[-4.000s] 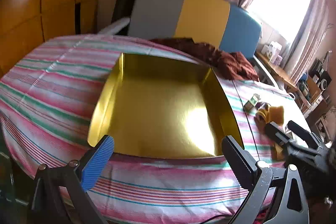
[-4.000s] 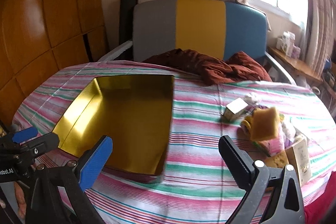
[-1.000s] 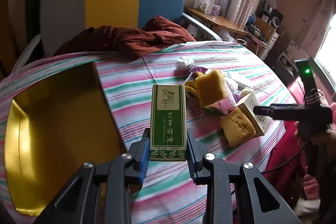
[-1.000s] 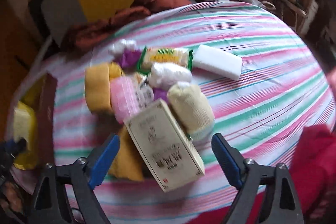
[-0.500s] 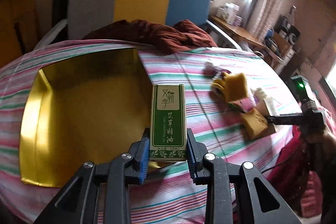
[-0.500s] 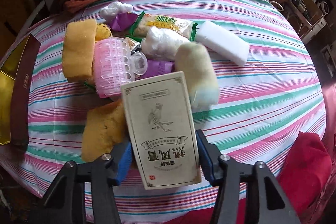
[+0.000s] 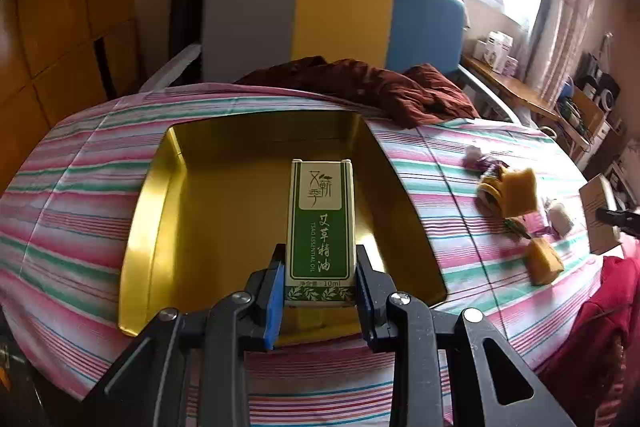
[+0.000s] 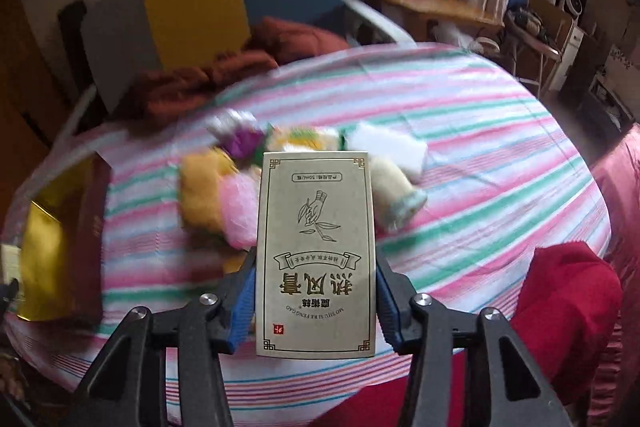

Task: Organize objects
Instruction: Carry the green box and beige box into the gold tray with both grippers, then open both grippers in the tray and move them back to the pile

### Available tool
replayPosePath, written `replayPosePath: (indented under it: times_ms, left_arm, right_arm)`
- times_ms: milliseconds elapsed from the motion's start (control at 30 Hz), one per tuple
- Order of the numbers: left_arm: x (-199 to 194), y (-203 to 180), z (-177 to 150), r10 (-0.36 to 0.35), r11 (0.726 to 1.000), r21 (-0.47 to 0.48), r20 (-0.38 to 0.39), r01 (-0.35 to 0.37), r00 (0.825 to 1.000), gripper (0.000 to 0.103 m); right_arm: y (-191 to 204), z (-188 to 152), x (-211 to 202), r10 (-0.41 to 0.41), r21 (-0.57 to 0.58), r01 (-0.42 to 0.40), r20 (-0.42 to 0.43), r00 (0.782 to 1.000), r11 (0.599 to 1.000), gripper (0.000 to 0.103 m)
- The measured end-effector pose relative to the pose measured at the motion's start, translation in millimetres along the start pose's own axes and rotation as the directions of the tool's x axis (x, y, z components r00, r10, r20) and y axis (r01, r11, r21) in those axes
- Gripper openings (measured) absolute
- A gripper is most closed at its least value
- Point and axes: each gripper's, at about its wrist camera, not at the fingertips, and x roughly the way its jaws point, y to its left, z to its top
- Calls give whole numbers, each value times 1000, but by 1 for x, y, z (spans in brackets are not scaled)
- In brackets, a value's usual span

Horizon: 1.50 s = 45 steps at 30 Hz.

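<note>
My left gripper [image 7: 320,269] is shut on a tall green essential-oil box [image 7: 322,219], held upright over the near part of the empty gold tray [image 7: 224,211]. My right gripper [image 8: 316,291] has its jaws closing, pads pressing both sides of a beige carton [image 8: 316,251] lifted above the pile. That pile holds a yellow sponge [image 8: 200,195], a pink roller [image 8: 240,211], a cream roll [image 8: 394,187] and a white bar [image 8: 384,147]. In the left wrist view the beige carton [image 7: 600,219] shows at the far right edge. The gold tray [image 8: 44,251] lies left of the pile.
A striped cloth [image 7: 80,187] covers the round table. A brown garment [image 7: 372,87] lies at its far edge, before a grey, yellow and blue chair [image 7: 340,15]. Red fabric [image 8: 568,295] sits at the near right. A cluttered side shelf [image 8: 432,7] stands by the window.
The left gripper carried the green box leftward from over the striped cloth to over the gold tray. The right gripper closed on the beige carton and raised it off the pile.
</note>
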Motion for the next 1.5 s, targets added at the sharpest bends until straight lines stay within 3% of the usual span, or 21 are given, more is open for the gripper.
replayPosePath:
  times_ms: [133,233,467,700,767,833,967,1033,1133,1367,1500]
  left_arm:
    - [1,14,-3,28,999,-23,0,-28,1000,31]
    - [2,23,-4,43,998,-37,-4,-43,999,31]
    - [11,55,-2,96,992,-79,-18,-97,995,31]
    - [18,91,1,167,979,-111,-25,-169,986,32]
    - [20,100,-1,185,974,-124,-33,-188,982,36]
    - [20,109,-3,197,969,-144,-42,-201,980,49]
    - [9,122,-10,235,955,-179,-29,-237,971,64]
    - [4,127,-13,241,950,-197,-24,-241,970,69]
    - [-5,129,-16,233,950,-212,-10,-230,972,70]
    - [-23,109,-13,208,960,-200,40,-196,977,75]
    - [-30,95,-10,192,968,-177,65,-178,979,75]
  right_arm:
    - [42,4,-12,105,-68,-103,26,994,992,51]
    - [86,2,-11,210,-138,-207,10,978,969,51]
    - [197,-6,11,418,-248,-432,-111,902,867,51]
    - [277,-19,40,497,-258,-541,-219,840,800,51]
    - [295,-22,51,521,-227,-570,-242,818,790,52]
    - [306,-31,58,552,-201,-604,-264,791,771,57]
    - [325,-47,69,609,-144,-679,-338,718,720,68]
    - [325,-55,66,602,-151,-674,-342,722,723,71]
    - [325,-63,63,572,-184,-649,-340,747,738,72]
    - [315,-71,38,464,-358,-507,-204,862,784,72]
    - [312,-75,21,418,-442,-401,-64,906,802,72]
